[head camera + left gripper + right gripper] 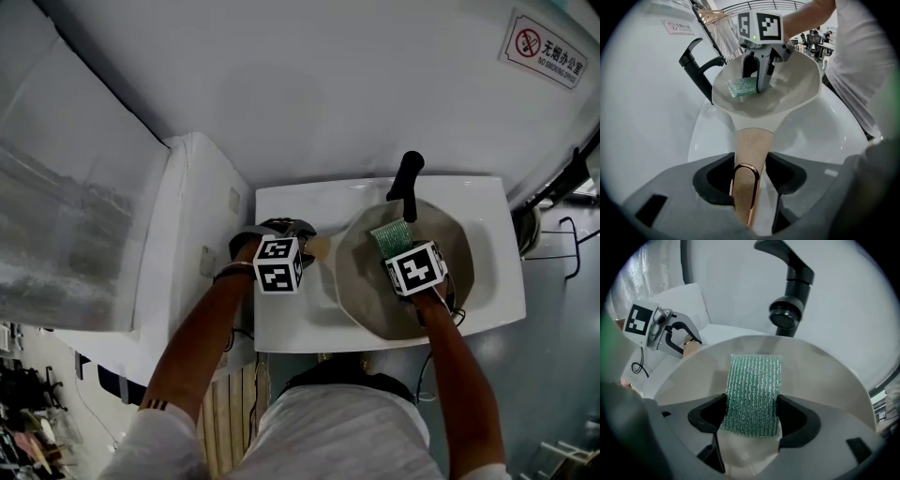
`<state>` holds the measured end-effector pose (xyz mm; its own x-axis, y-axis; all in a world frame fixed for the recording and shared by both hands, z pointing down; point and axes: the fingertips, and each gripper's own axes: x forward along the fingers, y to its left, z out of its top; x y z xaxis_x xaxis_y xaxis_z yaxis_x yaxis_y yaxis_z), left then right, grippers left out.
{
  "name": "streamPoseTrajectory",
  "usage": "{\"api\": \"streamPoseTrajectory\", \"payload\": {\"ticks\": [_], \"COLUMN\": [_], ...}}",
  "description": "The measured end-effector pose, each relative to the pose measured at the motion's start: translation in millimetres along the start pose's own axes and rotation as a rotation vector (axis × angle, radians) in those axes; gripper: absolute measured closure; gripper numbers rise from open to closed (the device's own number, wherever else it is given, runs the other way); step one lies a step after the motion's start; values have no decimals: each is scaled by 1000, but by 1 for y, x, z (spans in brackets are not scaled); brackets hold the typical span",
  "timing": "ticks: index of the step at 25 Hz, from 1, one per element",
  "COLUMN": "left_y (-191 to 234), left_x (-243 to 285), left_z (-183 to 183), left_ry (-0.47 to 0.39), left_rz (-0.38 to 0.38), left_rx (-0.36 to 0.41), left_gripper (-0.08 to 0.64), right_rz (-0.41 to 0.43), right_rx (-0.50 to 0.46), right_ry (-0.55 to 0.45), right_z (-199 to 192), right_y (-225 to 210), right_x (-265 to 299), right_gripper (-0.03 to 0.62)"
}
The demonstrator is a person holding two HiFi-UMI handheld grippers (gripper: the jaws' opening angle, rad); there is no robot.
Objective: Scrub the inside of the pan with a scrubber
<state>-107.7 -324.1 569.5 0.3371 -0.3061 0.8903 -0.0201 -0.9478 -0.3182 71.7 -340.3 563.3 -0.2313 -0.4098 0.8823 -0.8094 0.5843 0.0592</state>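
A pale grey pan (pixel 366 281) sits in the white sink (pixel 291 319), its tan handle (pixel 319 248) pointing left. My left gripper (pixel 305 236) is at that handle; in the left gripper view the handle (pixel 752 145) runs between the jaws of the left gripper (pixel 750 176), with the pads against its sides. My right gripper (pixel 401 251) is over the pan's inside, shut on a green mesh scrubber (pixel 390 236). In the right gripper view the scrubber (pixel 753 390) sticks out forward from the right gripper (pixel 752 416) over the pan floor (pixel 825 380).
A black faucet (pixel 406 183) rises at the sink's back edge, just behind the pan. A white appliance (pixel 197 216) stands against the sink's left side. The white wall behind carries a no-smoking sign (pixel 547 52). The person stands close to the sink's front edge.
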Motion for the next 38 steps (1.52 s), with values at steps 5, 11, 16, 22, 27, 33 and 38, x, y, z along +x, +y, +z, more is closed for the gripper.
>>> {"api": "streamPoseTrajectory", "payload": {"ticks": [5, 11, 16, 22, 27, 33, 38], "left_y": [-1, 0, -1, -1, -1, -1, -1], "left_x": [-1, 0, 0, 0, 0, 0, 1], "left_z": [-1, 0, -1, -1, 0, 0, -1], "left_ry": [-2, -5, -4, -5, -5, -6, -12], "left_rz": [-9, -8, -7, -7, -6, -10, -14], "left_rx": [-7, -11, -12, -16, -17, -15, -21], "left_gripper": [344, 344, 344, 344, 344, 344, 344], "right_rz": [-52, -65, 33, 145, 142, 87, 35], "right_rx": [28, -14, -66, -149, -167, -164, -124], "right_ry": [15, 32, -13, 14, 66, 109, 133], "right_z": [-9, -11, 0, 5, -3, -13, -25], "right_y": [-24, -26, 18, 77, 82, 60, 31], "right_x": [-14, -28, -40, -25, -10, -7, -16], "right_gripper": [253, 252, 252, 252, 252, 252, 252]}}
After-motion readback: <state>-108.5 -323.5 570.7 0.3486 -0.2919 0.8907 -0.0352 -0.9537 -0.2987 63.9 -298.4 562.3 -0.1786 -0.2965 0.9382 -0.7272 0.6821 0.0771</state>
